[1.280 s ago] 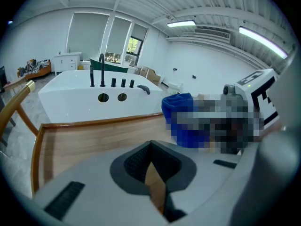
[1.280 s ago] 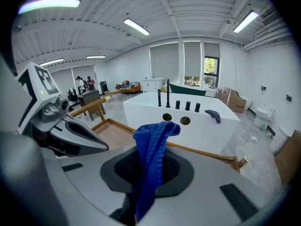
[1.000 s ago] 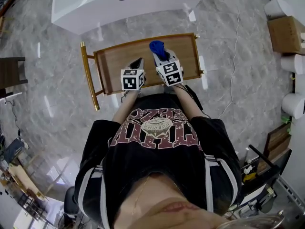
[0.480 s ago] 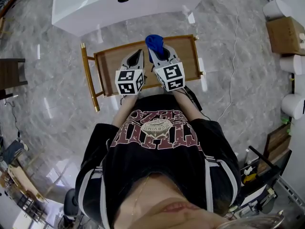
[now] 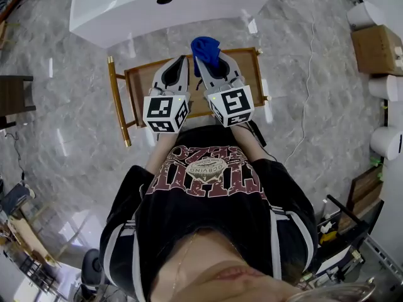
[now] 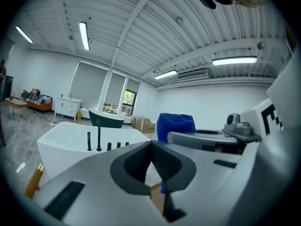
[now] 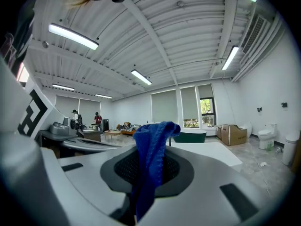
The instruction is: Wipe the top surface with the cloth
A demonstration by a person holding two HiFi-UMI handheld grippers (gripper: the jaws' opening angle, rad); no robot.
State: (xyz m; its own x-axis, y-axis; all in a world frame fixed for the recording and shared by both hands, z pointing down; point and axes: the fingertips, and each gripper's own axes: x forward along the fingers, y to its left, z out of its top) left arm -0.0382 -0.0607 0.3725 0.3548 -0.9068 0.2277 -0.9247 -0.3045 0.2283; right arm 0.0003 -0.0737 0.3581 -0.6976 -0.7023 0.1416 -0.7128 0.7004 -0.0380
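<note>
Blue is the cloth, and it is in my right gripper. The jaws of this gripper are pressed together on it, so that a bunch of cloth stands out past the tips and a strip hangs down between the pads. My left gripper is just beside it. Its jaws are closed tip to tip with nothing between them.

Both grippers point forward and nearly level, so their own views show the room and the ceiling more than the work. From the head view I judge that the cloth is in the air and does not touch anything yet.

Under and a little ahead of the 2 grippers is the wooden top, with a low raised rim, on a gold frame. Its long axis goes from my left to my right, across me. The cloth is above the far edge, somewhat to the right of the middle. The right gripper is the one that must work: I think it has to tip down and descend until the cloth lies on the wood, then go sideways along the long axis.

Beyond the top stands a white bathtub with black taps.
</note>
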